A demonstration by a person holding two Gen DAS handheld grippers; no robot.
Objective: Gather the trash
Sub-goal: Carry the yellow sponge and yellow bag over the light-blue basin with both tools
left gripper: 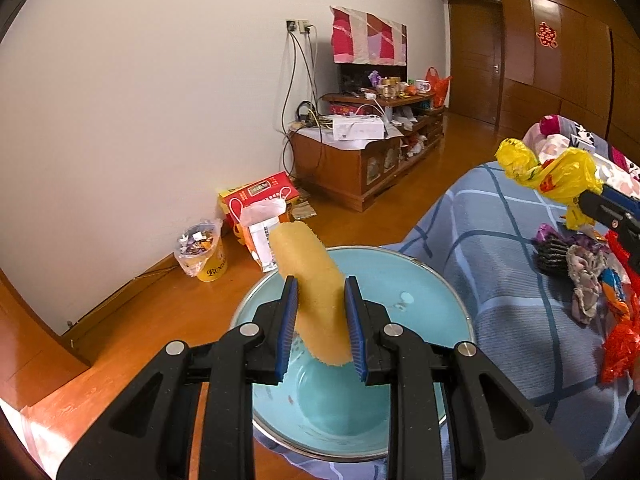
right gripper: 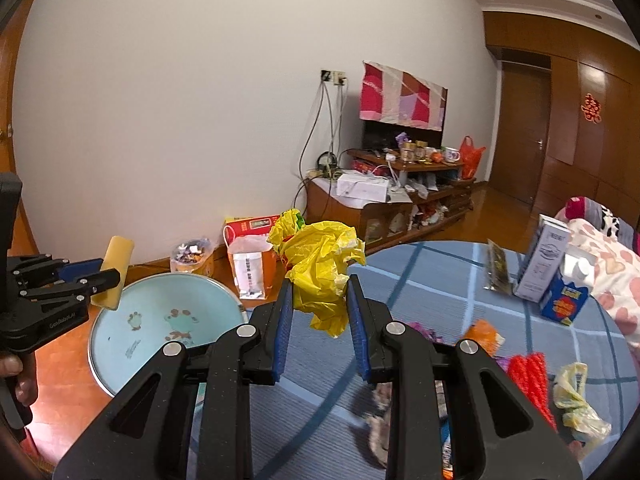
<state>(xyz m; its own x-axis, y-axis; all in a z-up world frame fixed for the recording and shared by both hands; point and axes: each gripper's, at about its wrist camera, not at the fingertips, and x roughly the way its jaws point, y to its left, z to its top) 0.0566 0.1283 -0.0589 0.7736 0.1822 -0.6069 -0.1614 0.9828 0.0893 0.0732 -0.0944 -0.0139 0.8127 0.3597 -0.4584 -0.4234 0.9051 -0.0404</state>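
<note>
While the blue plaid bed cover (right gripper: 460,288) fills the right of both views, a round pale-blue enamel basin (left gripper: 432,292) sits at its edge above the orange wooden floor (left gripper: 132,320). Over that basin the left gripper (left gripper: 320,300) pinches a yellow oblong sponge-like block (left gripper: 312,280) between its blue pads, the block tilted and sticking out beyond the tips. Beside it, over the bed edge, the right gripper (right gripper: 318,300) is clamped on a crumpled yellow plastic bag (right gripper: 320,264), which bulges above the jaws. More wrappers lie on the cover: a red crinkled piece (right gripper: 530,376), a pale yellow bag (right gripper: 576,400) near it, and an orange scrap (right gripper: 484,332).
</note>
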